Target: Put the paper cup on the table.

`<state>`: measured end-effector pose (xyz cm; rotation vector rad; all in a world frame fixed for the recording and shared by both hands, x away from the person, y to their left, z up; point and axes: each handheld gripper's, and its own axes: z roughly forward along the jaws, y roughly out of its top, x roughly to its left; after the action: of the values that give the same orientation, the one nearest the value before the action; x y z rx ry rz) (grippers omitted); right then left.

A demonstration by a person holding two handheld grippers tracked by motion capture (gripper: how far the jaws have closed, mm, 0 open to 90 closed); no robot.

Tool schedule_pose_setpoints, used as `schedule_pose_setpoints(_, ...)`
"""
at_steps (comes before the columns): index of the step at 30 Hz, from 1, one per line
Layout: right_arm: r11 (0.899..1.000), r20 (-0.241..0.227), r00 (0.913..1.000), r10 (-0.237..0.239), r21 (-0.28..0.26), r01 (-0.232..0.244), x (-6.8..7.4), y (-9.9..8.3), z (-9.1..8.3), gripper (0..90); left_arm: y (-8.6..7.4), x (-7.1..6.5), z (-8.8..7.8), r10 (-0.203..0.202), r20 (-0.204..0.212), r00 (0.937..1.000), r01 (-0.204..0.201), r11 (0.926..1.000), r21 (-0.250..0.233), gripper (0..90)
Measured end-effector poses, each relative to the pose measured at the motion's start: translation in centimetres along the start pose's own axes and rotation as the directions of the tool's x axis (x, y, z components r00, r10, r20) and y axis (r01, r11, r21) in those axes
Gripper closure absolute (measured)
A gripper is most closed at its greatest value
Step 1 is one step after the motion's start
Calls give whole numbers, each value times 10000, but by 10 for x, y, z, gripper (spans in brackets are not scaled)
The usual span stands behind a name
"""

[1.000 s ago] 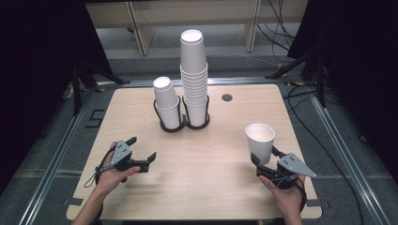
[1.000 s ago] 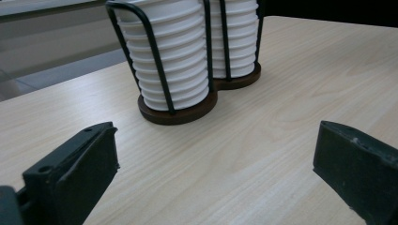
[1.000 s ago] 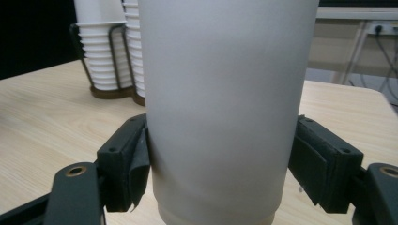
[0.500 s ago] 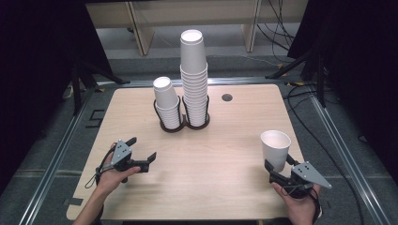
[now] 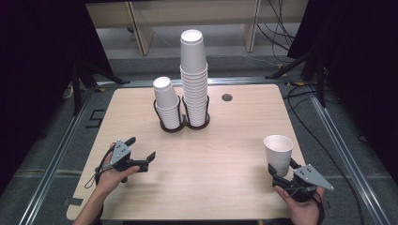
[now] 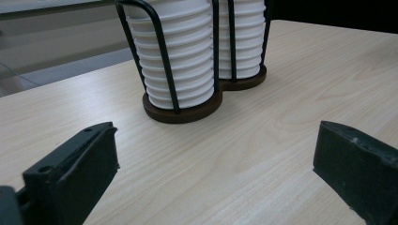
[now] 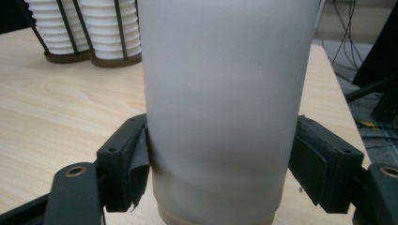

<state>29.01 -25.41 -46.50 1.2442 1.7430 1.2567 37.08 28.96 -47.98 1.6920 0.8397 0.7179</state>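
here, white cup (image 5: pixel 278 153) upright, clamped between right tongs (image 5: pixel 280 172) (near table edge).

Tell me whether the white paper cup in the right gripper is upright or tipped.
Upright. The white paper cup has its open mouth facing up, and the right gripper clamps its lower wall from both sides.

High view: fixed above near edge of bench (image 5: pixel 141 197), looks forward and down, takes in whole top. Left gripper view: low over wood, faces cup rack (image 6: pixel 187 110) from close. Right gripper view: very close behind paper cup (image 7: pixel 220 108), looks across bench, rack (image 7: pixel 89 56) far at upper left. All three views share rack (image 5: pixel 184 125).
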Motion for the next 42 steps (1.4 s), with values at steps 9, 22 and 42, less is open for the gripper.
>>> schedule_pose_setpoints(9,9965,213,9994,-264,805,246,-6,-3,-3,265,2,1,-3,-47,-109,9999,47,10000,-30,0)
schedule_pose_setpoints(22,9854,364,9986,-385,1673,319,-8,-10,6,265,-1,-1,1,-33,79,10000,34,9999,-113,0)
schedule_pose_setpoints(42,9808,101,9987,-507,1893,479,-11,-11,-1,247,-1,-2,1,6,12,10000,-6,9999,-145,0)
